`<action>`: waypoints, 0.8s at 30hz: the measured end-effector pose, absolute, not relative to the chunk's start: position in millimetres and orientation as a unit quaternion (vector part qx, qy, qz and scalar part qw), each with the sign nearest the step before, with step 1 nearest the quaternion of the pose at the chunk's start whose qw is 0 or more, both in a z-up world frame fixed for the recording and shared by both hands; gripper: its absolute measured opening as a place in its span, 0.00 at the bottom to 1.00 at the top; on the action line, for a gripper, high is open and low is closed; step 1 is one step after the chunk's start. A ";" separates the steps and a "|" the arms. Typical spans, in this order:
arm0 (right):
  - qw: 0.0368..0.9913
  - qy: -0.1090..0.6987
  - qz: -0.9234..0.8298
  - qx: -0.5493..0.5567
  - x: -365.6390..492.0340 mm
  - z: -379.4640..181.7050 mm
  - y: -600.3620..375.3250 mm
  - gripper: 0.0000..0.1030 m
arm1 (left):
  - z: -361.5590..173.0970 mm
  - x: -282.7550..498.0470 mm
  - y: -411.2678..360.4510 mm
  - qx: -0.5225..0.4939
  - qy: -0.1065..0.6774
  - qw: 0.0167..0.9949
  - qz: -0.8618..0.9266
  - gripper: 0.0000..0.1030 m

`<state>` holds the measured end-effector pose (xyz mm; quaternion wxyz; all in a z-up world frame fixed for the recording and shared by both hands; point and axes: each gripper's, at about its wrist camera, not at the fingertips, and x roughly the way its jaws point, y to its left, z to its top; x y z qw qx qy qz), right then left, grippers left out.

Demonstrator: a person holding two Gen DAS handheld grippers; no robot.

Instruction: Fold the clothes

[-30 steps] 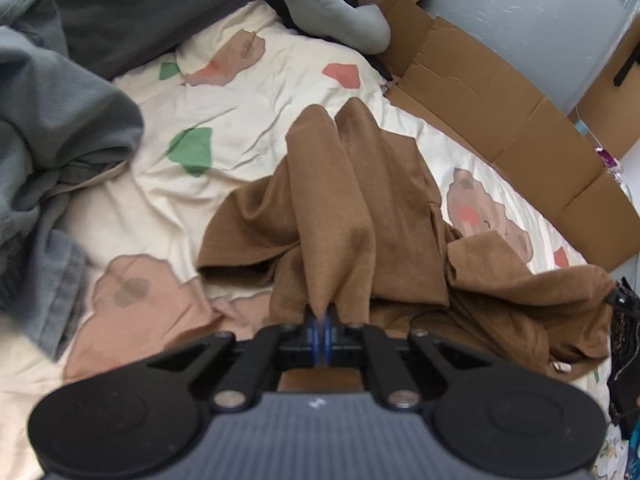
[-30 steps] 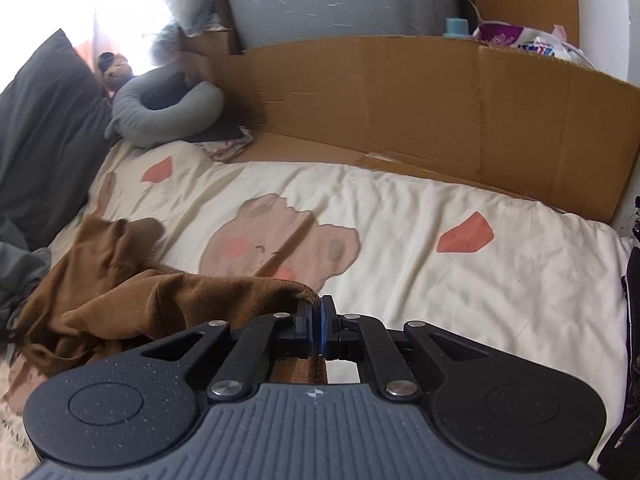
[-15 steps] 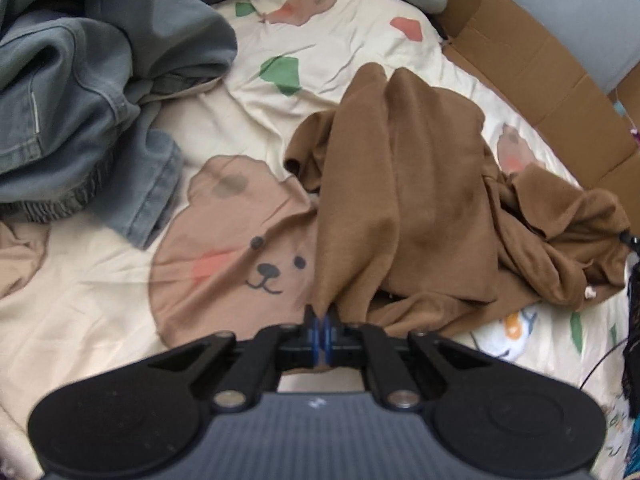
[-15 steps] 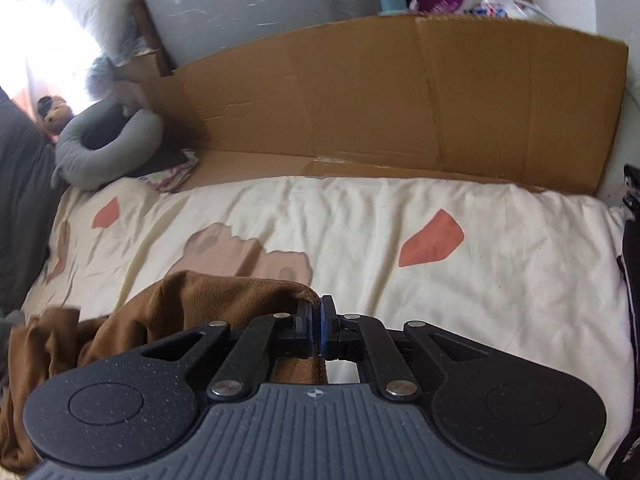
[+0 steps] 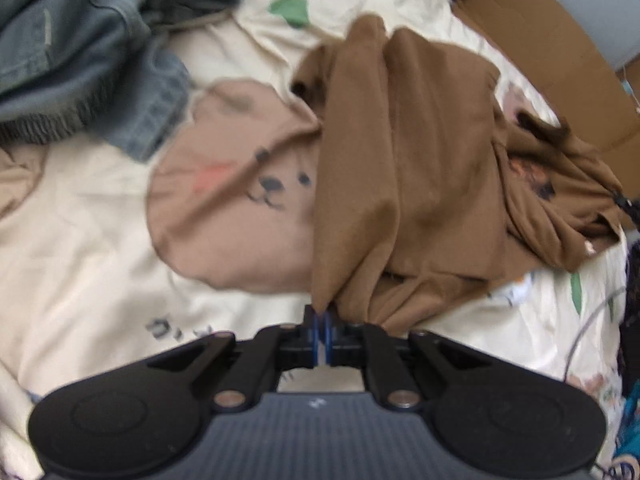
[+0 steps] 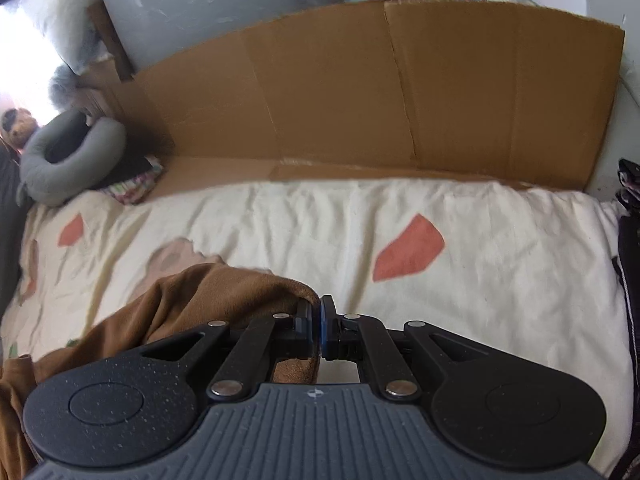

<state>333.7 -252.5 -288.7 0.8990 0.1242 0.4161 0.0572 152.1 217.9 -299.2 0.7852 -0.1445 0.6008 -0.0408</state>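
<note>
Brown garment (image 5: 404, 168), one piece, pinched in both grippers' jaws: left (image 5: 321, 322), right (image 6: 320, 310).

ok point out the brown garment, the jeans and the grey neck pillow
brown garment (image 5: 404, 168), left wrist view, on its broad middle panel
jeans (image 5: 80, 60), left wrist view, on the crumpled denim
grey neck pillow (image 6: 68, 160), right wrist view, on its curved body

We see a plain brown garment (image 5: 404, 168) on a cream bedsheet (image 5: 80, 240) printed with tan bear faces and red and green patches, faded blue-grey jeans (image 5: 80, 40) at far left, brown cardboard (image 6: 360, 92) beyond, and a grey neck pillow (image 6: 68, 160).
</note>
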 end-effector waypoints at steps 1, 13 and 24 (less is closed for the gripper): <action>0.897 0.419 0.055 0.128 331.3 -288.5 -253.1 0.06 | -294.7 151.4 217.9 -0.141 0.600 0.787 -0.037 0.07; 0.883 0.422 0.088 0.186 279.9 -274.1 -252.2 0.44 | -255.3 192.6 187.5 -0.134 0.519 0.843 -0.048 0.45; 0.860 0.450 0.124 0.205 240.9 -266.3 -231.9 0.44 | -248.2 242.5 133.9 -0.097 0.467 0.875 -0.084 0.71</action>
